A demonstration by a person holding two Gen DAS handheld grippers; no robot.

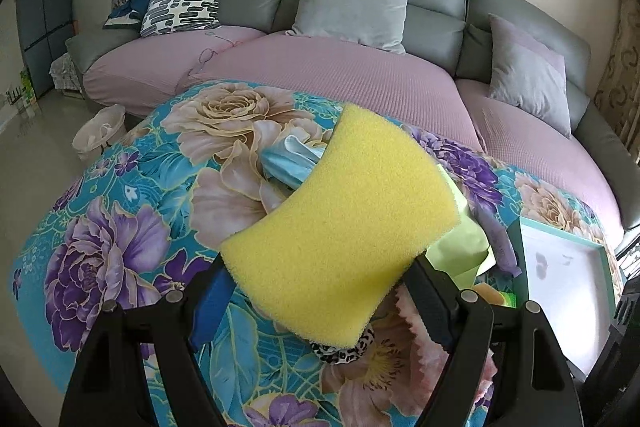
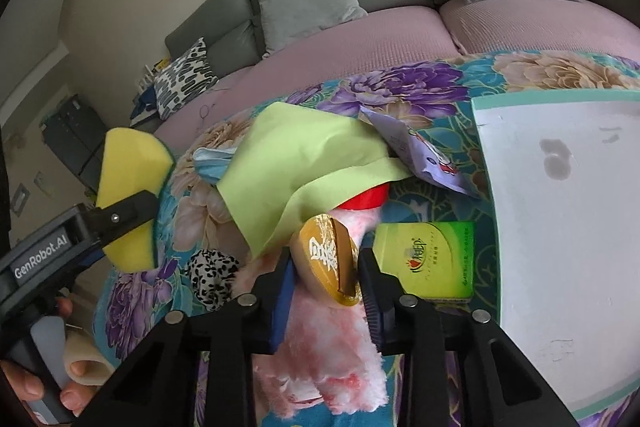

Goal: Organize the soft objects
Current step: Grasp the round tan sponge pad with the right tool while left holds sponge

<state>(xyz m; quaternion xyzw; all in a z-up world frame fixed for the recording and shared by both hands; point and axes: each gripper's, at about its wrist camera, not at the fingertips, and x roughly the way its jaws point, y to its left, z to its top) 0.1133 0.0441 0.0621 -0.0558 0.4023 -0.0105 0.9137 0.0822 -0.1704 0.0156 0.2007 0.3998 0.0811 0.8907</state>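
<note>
The left gripper (image 2: 132, 211), whose black body reads "GenRobot.AI" in white letters, clamps a porous yellow sponge (image 1: 340, 223) with curved, waisted sides and holds it raised above the floral cloth covering the surface (image 1: 120, 211). The right gripper (image 2: 326, 281) pinches a gold disc (image 2: 326, 261) bearing a white Chinese character, attached to a fluffy pink plush (image 2: 328, 359) lying on the cloth. Just right of it sits a green tissue pack (image 2: 426, 259) with printed Chinese text too small to read. Behind lie a smooth lime-green cloth (image 2: 296, 163), a crumpled blue face mask (image 2: 210, 163), a leopard-print scrunchie (image 2: 210, 277) and a glossy purple packet (image 2: 416, 155). A white tray with a teal rim (image 2: 560, 219) stands at the right.
</note>
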